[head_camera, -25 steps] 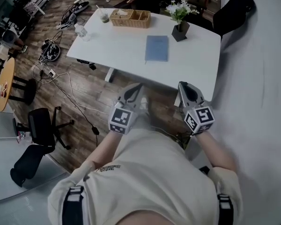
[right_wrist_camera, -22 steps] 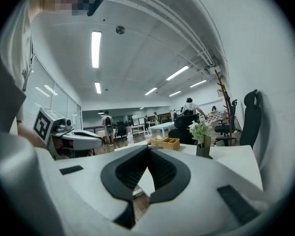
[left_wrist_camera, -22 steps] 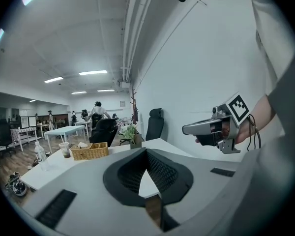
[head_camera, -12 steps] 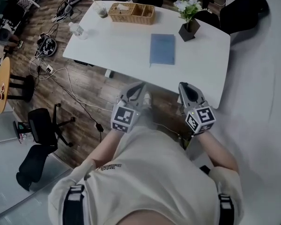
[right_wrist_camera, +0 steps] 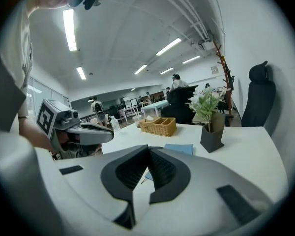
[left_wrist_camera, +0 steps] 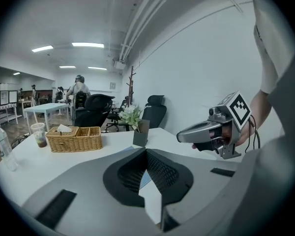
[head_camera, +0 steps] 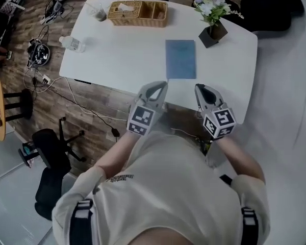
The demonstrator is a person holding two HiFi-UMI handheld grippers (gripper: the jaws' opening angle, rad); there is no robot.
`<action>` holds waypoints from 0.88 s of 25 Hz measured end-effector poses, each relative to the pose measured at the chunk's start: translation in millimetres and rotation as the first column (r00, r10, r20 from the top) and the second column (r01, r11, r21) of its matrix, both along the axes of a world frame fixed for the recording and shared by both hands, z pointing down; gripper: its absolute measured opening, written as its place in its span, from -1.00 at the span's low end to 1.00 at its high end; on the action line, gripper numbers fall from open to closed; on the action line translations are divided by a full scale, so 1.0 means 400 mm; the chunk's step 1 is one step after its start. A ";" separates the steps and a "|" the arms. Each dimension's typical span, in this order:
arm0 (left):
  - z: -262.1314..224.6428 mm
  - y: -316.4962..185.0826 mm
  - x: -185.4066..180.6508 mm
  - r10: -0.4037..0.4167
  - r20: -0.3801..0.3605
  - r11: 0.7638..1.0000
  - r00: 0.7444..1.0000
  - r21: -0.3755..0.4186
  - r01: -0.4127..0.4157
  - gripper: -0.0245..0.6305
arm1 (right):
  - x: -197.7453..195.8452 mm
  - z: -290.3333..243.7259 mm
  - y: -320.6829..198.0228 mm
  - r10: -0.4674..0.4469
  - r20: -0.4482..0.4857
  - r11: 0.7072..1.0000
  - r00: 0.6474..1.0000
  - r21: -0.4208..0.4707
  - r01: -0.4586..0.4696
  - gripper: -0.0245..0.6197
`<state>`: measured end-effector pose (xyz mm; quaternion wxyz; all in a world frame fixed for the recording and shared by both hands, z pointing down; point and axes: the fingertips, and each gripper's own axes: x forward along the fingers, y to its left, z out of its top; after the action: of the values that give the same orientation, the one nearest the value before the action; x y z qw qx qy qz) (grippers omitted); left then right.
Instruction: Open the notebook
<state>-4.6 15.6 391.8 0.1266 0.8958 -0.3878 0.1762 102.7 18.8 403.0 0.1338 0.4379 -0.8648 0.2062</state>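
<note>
Firstly, nearest the head camera is the person's pale fabric shirt [head_camera: 163,188], with both forearms reaching forward. Each hand holds a grey moulded-plastic gripper bearing a cube with black-and-white square markers.

The left gripper [head_camera: 161,86] has its jaws together. Its own view shows the dark ribbed pads meeting at the tip with nothing between them. The right gripper [head_camera: 200,88] is likewise closed and empty. The two are held side by side and apart, tips at the near edge of the smooth white rounded worktop [head_camera: 117,60].

The flat blue rectangular notebook [head_camera: 180,59] lies closed on the worktop just beyond the gripper tips, between their lines of aim. Neither gripper touches it.

Behind the notebook to the right stands a dark square-sided pot with white flowers and green leaves [head_camera: 214,30]. At the far edge to the left sits a woven wicker basket [head_camera: 137,13] with compartments, and a small cup [head_camera: 98,13] stands just beside it. A clear plastic bottle [head_camera: 71,44] lies near the left end.

Brown wood-plank floor [head_camera: 92,111] surrounds the worktop, with cables trailing on it.
</note>
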 end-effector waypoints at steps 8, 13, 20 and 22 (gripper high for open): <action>0.051 -0.165 0.016 0.091 -0.018 0.993 0.996 -0.072 -0.092 -0.93 | -0.003 0.045 -0.159 0.103 -0.005 0.992 0.995 -0.070 -0.103 -0.91; 0.071 -0.205 0.035 0.105 -0.025 0.988 0.994 -0.110 -0.107 -0.93 | 0.026 0.063 -0.196 0.145 -0.006 0.984 0.989 -0.101 -0.145 -0.91; 0.097 -0.236 0.059 0.071 -0.032 0.983 0.997 -0.167 -0.075 -0.93 | 0.035 0.110 -0.230 0.119 -0.026 0.979 0.993 -0.163 -0.122 -0.91; 0.125 -0.243 0.072 0.063 -0.018 0.978 0.998 -0.199 -0.065 -0.93 | 0.042 0.134 -0.244 0.122 -0.041 0.973 0.992 -0.191 -0.127 -0.91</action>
<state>24.3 -81.6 441.7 0.2121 0.8916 -0.3386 0.2131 119.5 -78.9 456.4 0.1752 0.4792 -0.8095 0.2905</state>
